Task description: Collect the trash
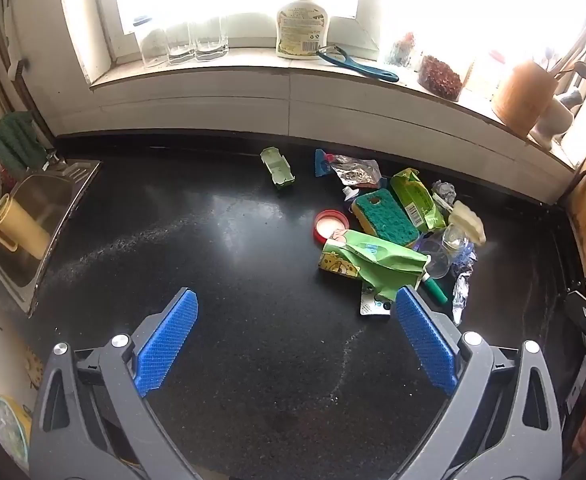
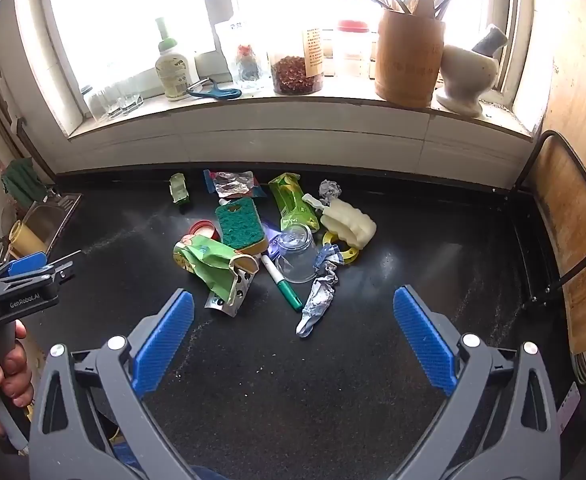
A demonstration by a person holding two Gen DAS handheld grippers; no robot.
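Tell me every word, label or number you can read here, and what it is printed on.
"GenRobot.AI": on the left gripper, seen from the right wrist camera.
Squeeze bottle label and barcode: too blurred.
Chilli jar label: characters too small.
Green cartons: print unreadable.

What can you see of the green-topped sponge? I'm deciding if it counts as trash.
The sponge is a rectangular block, a green scouring layer over yellow foam, with a notch in its far edge. It lies flat, scourer up, in the pile on the black counter. It overlaps the red lid; the crumpled green carton lies just in front.
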